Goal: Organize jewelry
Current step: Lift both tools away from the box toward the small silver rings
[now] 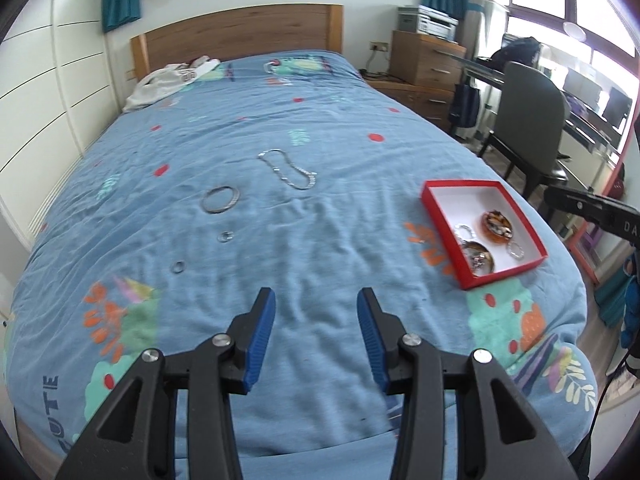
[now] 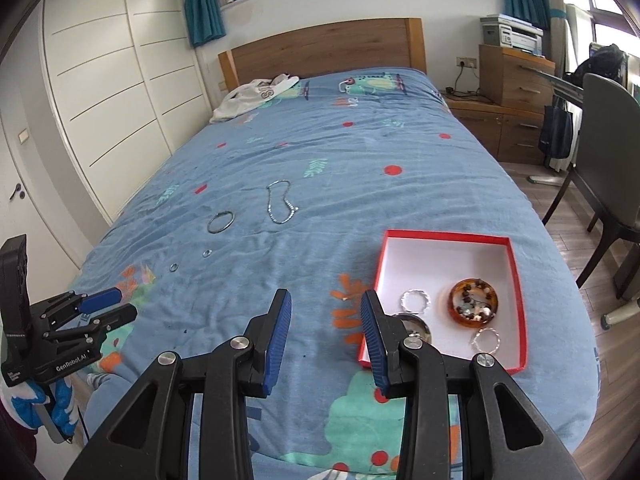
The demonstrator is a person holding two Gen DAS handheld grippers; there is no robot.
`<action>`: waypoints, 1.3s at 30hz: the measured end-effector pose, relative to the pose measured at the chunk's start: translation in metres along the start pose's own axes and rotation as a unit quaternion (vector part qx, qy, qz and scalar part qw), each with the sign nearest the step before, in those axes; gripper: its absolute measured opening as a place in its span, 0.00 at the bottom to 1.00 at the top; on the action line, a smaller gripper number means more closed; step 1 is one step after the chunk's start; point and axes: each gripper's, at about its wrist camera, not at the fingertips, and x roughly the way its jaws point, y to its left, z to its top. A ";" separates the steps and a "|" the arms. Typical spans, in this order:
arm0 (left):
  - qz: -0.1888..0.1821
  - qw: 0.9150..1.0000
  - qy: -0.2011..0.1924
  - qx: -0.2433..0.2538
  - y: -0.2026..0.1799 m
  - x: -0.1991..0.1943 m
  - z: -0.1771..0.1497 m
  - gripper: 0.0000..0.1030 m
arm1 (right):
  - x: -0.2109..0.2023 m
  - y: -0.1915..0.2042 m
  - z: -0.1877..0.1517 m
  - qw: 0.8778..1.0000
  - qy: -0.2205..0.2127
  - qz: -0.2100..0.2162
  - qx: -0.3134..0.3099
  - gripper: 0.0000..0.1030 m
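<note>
Blue patterned bedding (image 1: pixel 320 240) covers the bed where I work, with a wooden headboard at the far end and a desk chair off to the right.

Both pairs of fingers stand apart with nothing between them. My left gripper (image 1: pixel 316 336) hangs over bare cover near the foot of the bed, and my right gripper (image 2: pixel 325 336) does the same, its right finger just at the near left corner of the red box (image 2: pixel 516 280). I judge both are free so that either can go for the next piece.

That box sits on the right side of the bed and already holds two small dishes and a couple of pale rings, so it serves as the collecting place. Loose pieces lie to the left and farther off: a small ring (image 1: pixel 178 267) nearest, another small ring (image 1: pixel 225 236) beyond it, then a bangle (image 1: pixel 221 199), and farthest a silver chain (image 1: pixel 289 169). They are spread well apart, which should let my fingers close on each alone.
</note>
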 end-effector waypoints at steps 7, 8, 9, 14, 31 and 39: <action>0.039 0.999 -0.009 -0.028 0.033 -0.008 -0.004 0.39 | 0.014 0.024 -0.002 1.000 0.015 0.010 -0.015 0.35; 0.042 0.999 -0.010 -0.031 0.035 -0.008 -0.005 0.39 | 0.016 0.026 -0.003 1.000 0.017 0.011 -0.017 0.35; 0.046 0.998 -0.012 -0.036 0.040 -0.009 -0.006 0.39 | 0.018 0.028 -0.003 1.000 0.020 0.011 -0.018 0.36; 0.062 0.997 -0.015 -0.050 0.057 -0.009 -0.009 0.39 | 0.029 0.042 -0.008 0.999 0.035 0.014 -0.027 0.37; 0.081 0.993 0.004 -0.088 0.103 0.030 -0.016 0.41 | 0.100 0.081 -0.029 0.992 0.110 0.033 -0.051 0.41; 0.086 0.990 0.026 -0.107 0.127 0.075 -0.013 0.42 | 0.144 0.097 -0.027 0.987 0.139 0.050 -0.057 0.41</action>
